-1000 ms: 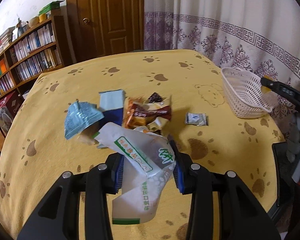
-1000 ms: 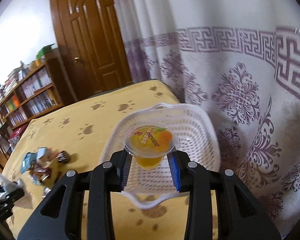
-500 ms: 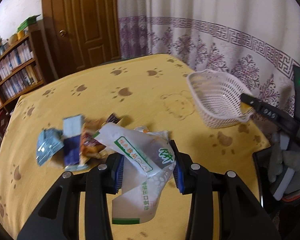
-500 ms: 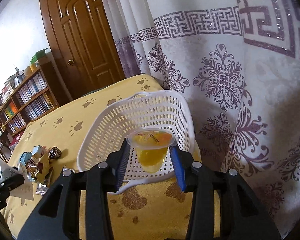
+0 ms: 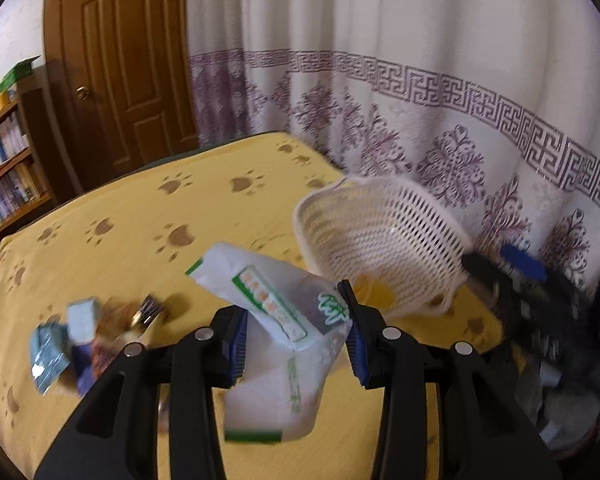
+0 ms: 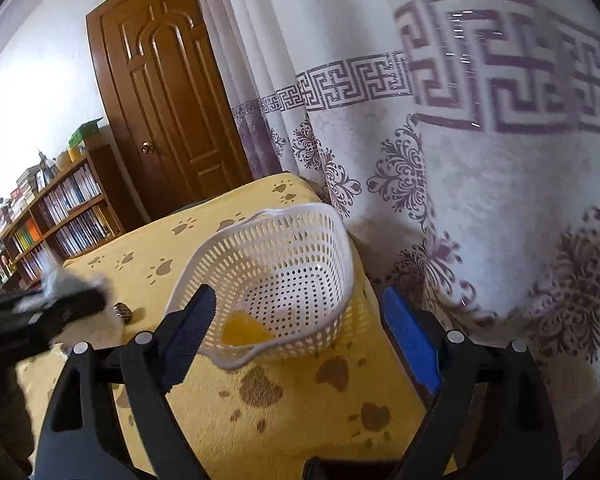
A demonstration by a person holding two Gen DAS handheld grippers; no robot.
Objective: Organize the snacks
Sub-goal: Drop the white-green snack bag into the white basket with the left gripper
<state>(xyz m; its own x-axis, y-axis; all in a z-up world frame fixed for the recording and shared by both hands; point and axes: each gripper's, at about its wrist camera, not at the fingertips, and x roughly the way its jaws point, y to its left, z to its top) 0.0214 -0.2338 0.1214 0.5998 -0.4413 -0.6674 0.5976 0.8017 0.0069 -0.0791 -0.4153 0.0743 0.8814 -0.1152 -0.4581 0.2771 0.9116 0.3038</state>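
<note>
Left wrist view: your left tool (image 5: 296,344) is clamped on the white snack pouch (image 5: 278,320), pads pinching its middle, the top corner and the bottom seal both flopping free. Judged light, soft and crinkly, with slick film; it will fold instead of resisting, so hold across the filled middle, not the loose edges. It hangs above the tabletop (image 5: 140,216), near the white basket (image 5: 380,240). The remaining snack pile (image 5: 84,340) lies well apart to the left.

Right wrist view: your right tool (image 6: 300,332) is opening, nothing between its pads. The orange jelly cup (image 6: 244,330) sits inside the basket (image 6: 276,256) against the near wall. Likely stiff-rimmed but with a thin foil lid; grip its sides if handled again.
</note>
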